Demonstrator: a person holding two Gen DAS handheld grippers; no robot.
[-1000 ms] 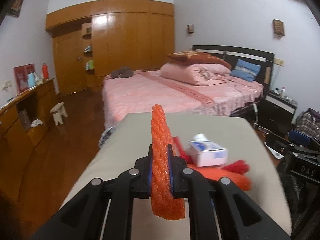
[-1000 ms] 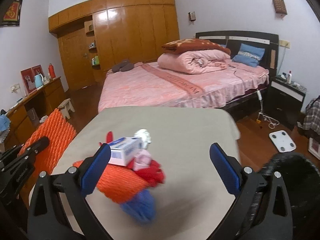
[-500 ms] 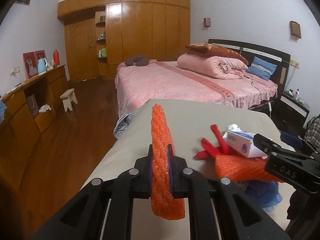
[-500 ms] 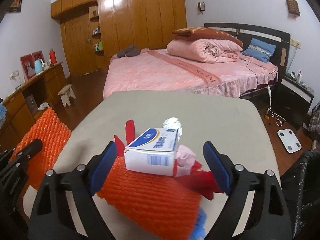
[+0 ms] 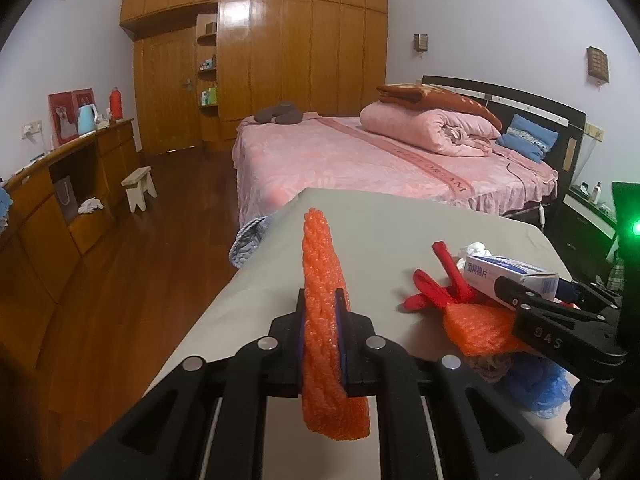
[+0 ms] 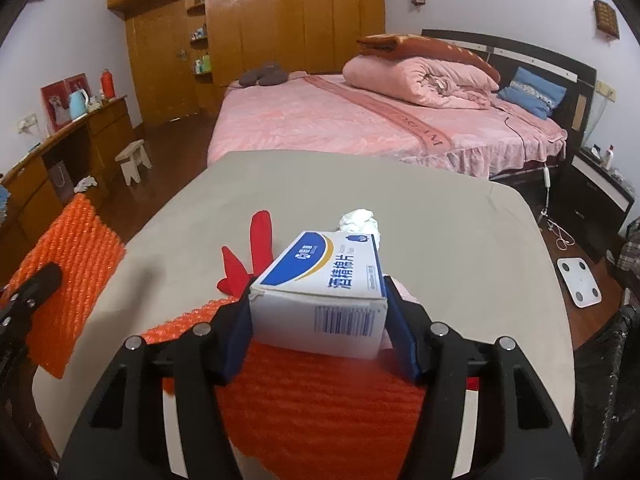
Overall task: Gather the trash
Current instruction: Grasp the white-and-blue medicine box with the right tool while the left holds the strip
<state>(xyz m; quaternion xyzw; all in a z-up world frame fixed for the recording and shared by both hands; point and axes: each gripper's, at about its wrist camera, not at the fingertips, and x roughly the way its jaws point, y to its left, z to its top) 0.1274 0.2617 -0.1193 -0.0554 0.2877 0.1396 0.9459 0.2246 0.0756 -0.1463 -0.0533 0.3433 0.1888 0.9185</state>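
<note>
While the left gripper clamps a flat orange foam-net sleeve on edge, long axis along the fingers toward the bed, the right gripper has just been closing around a white and blue cardboard box. Its blue pads stand at both sides of the box. This box lies on a second orange foam net near the front edge of the grey table, long axis pointing away toward the far edge.

Glossy wood wardrobe; matt cardboard box.
</note>
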